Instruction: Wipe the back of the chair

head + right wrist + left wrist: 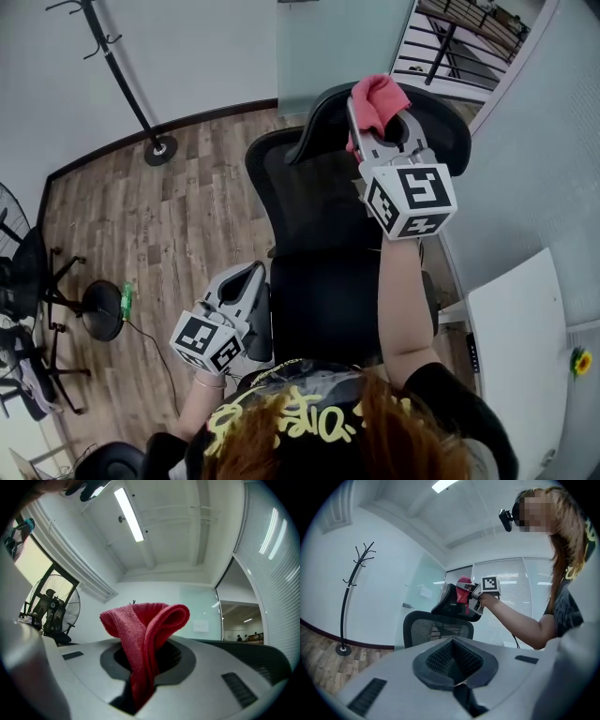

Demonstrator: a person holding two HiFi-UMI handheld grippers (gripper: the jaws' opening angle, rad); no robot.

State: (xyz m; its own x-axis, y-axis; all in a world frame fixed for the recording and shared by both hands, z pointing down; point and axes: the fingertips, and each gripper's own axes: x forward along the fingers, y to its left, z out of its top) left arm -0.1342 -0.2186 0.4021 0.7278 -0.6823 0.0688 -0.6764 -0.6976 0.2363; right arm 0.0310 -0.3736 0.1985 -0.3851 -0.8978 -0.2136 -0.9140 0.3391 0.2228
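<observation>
Red terry cloth [377, 101], soft and looped in texture, is folded into a rounded hump and pinched between the right gripper's [382, 131] jaws, which are closed tight on its lower fold. In the right gripper view the fabric stands up out of the dark ribbed pads and hides most of the gap. The cloth touches the curved black headrest [323, 108] at the top of the chair [319, 202], whose back is black mesh in a smooth black frame. The padded seat [323, 300] lies below.

The right arm is stretched forward over the seat, the forearm bare, the marker cube facing up. The left gripper [251, 274] hangs low just beside the seat's left edge. Its jaws are drawn together with nothing between them, the grey shell pointing towards the chair back. A thin black coat stand [122, 75] rises from the wood-plank floor [178, 216], well apart from the chair.
</observation>
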